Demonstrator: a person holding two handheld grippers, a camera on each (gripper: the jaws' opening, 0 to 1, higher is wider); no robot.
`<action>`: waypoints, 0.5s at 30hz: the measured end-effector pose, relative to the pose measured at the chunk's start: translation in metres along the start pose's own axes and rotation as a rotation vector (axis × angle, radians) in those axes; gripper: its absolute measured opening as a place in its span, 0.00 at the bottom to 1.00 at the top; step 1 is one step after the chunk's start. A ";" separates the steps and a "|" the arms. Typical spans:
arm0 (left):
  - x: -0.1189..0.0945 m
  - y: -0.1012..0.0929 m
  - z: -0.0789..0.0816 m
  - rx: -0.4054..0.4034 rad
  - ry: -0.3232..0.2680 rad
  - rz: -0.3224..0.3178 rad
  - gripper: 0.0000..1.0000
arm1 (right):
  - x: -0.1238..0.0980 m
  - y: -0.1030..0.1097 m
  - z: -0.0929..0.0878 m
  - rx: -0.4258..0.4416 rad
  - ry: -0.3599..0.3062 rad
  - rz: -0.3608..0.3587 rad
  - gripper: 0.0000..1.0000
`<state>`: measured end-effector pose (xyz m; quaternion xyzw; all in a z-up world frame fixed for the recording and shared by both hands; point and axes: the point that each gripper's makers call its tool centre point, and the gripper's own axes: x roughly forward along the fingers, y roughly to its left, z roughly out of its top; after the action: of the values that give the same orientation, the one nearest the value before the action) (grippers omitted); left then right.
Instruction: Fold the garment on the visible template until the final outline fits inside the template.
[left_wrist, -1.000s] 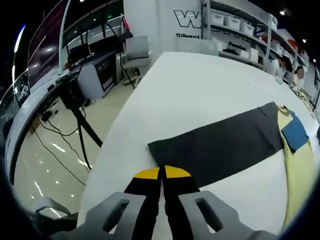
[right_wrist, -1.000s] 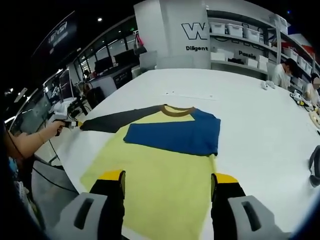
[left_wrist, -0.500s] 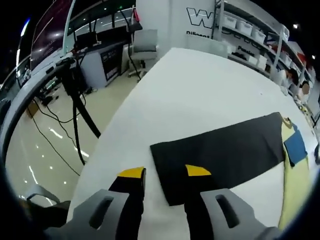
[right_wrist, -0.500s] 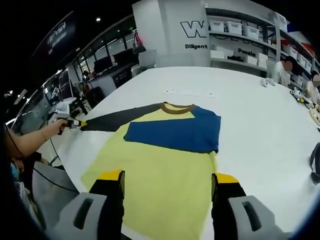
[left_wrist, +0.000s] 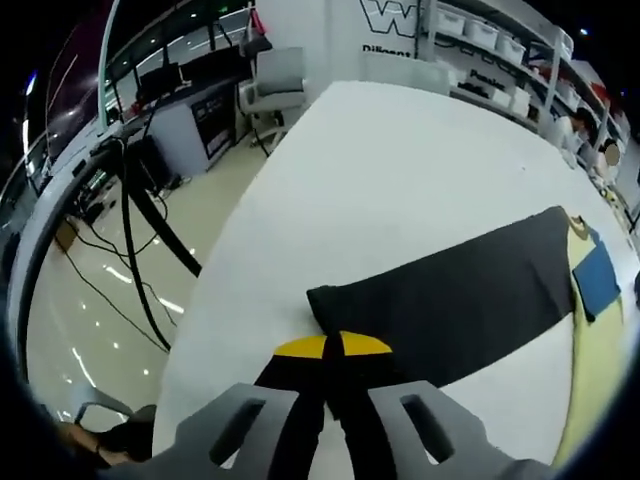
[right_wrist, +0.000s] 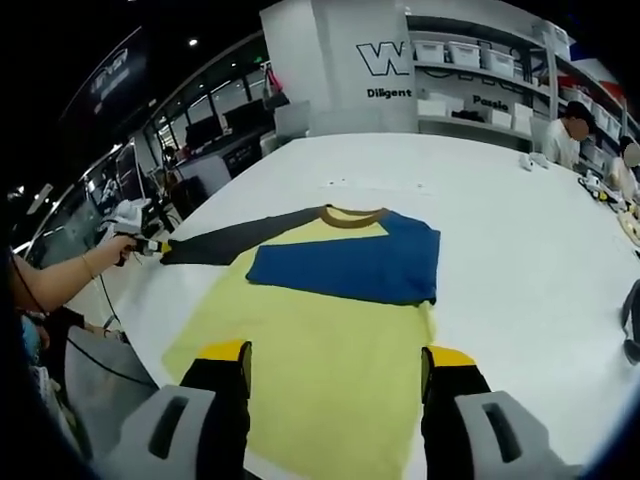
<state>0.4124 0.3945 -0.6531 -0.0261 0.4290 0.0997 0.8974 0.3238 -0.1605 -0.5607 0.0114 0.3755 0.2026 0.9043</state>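
Observation:
A yellow long-sleeved shirt (right_wrist: 320, 330) lies flat on the white table (right_wrist: 520, 250), brown collar away from me. Its blue sleeve (right_wrist: 350, 265) is folded across the chest. Its dark grey sleeve (right_wrist: 230, 240) stretches out to the left. In the left gripper view that dark sleeve (left_wrist: 450, 300) runs up to the right, and my left gripper (left_wrist: 332, 347) is shut on its cuff end. In the right gripper view, the left gripper (right_wrist: 150, 246) is held by a hand at the sleeve's tip. My right gripper (right_wrist: 337, 354) hangs open above the shirt's hem, holding nothing.
The table's left edge (left_wrist: 215, 290) drops to a shiny floor with a tripod and cables (left_wrist: 130, 220) and a chair (left_wrist: 275, 95). Shelves with white bins (right_wrist: 480, 60) stand behind the table. People (right_wrist: 570, 130) sit at the far right. A dark object (right_wrist: 630, 320) lies at the right edge.
My left gripper was shut a second ago, stood open over the cuff half a second ago, and has closed on it again. The right gripper and the shirt have stayed put.

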 end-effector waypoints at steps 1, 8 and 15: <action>-0.003 -0.001 0.003 -0.002 -0.010 -0.008 0.08 | 0.000 0.000 0.000 0.000 0.000 0.001 0.67; -0.022 -0.016 0.031 -0.019 -0.076 -0.060 0.08 | -0.003 0.004 0.001 -0.009 -0.005 0.007 0.67; -0.049 -0.059 0.063 0.035 -0.161 -0.143 0.08 | -0.007 0.008 -0.001 -0.022 -0.003 0.012 0.70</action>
<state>0.4421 0.3377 -0.5778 -0.0327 0.3543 0.0298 0.9341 0.3163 -0.1562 -0.5557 0.0040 0.3720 0.2121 0.9037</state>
